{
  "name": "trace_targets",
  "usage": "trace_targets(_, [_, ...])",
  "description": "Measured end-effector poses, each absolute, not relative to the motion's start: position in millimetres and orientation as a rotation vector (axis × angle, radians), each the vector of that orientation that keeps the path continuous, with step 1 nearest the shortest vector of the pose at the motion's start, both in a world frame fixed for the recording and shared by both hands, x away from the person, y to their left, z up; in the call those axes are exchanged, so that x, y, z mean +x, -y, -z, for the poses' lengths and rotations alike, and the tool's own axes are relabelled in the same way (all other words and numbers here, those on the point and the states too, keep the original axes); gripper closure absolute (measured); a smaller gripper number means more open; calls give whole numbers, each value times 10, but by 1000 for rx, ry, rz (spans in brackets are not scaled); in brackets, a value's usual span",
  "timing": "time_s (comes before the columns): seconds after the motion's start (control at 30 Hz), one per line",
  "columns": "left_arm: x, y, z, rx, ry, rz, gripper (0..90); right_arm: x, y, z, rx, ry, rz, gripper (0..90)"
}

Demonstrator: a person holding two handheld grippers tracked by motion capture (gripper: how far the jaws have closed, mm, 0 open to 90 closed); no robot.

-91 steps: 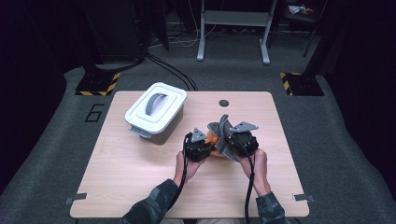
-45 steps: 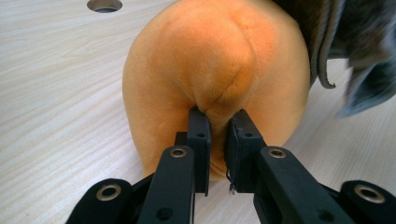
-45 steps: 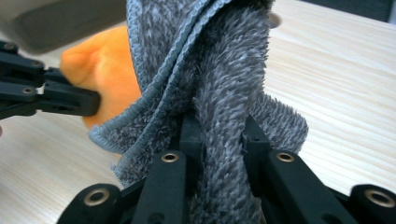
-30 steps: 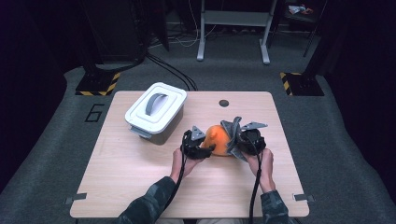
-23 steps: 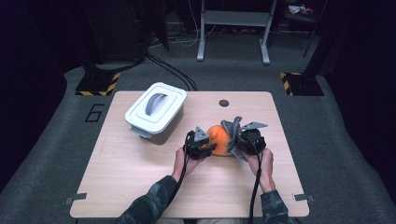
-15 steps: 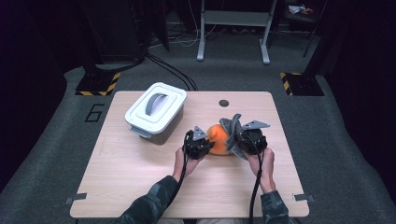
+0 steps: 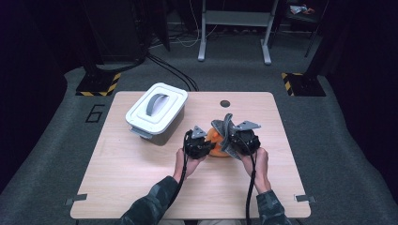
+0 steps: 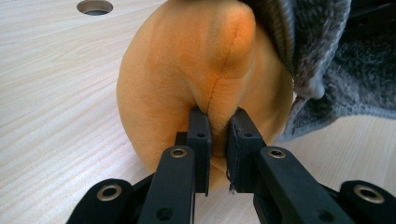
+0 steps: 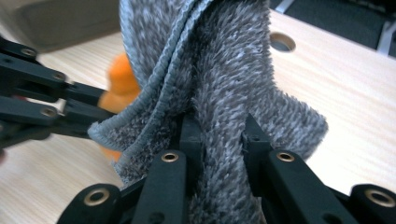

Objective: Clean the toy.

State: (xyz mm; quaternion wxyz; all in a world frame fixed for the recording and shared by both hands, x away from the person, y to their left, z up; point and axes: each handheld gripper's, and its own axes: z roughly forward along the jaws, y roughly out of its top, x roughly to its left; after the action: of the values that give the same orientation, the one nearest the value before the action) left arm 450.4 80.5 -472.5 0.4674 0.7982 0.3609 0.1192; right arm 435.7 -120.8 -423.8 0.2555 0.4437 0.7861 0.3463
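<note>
Plush orange toy, fuzzy grey cloth

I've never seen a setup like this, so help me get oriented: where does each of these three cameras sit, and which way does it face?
High view: above the person's side, looking forward and down at the wooden table; forearms, both hands and grippers show.
Left gripper view: rides the left gripper, looking along its jaws pinching an orange plush toy.
Right gripper view: rides the right gripper, jaws clamped on a grey fuzzy cloth.
Shared: both gripper views show toy, cloth and the table's round hole.
</note>
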Motion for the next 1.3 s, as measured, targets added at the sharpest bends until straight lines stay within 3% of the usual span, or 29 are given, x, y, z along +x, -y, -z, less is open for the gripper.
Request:
trace_targets(0.67, [4524,-810,4766,1949,-890,-294,808,4617,1724,4840,1515,-2167,-810,756])
trace_targets(0.87, [4517,-815,4748,1966,-871,-303,808,4476,1744,4508,1457,-2109,-893,756])
trace_targets(1.07, [4494,-781,4730,1981,-851,-319,807,4315,1441,4121,1267,-2143,-990,755])
trace_targets(1.3, [4497,-798,4736,1981,-850,-320,806,4352,1158,4159,1206,-2181,-941,754])
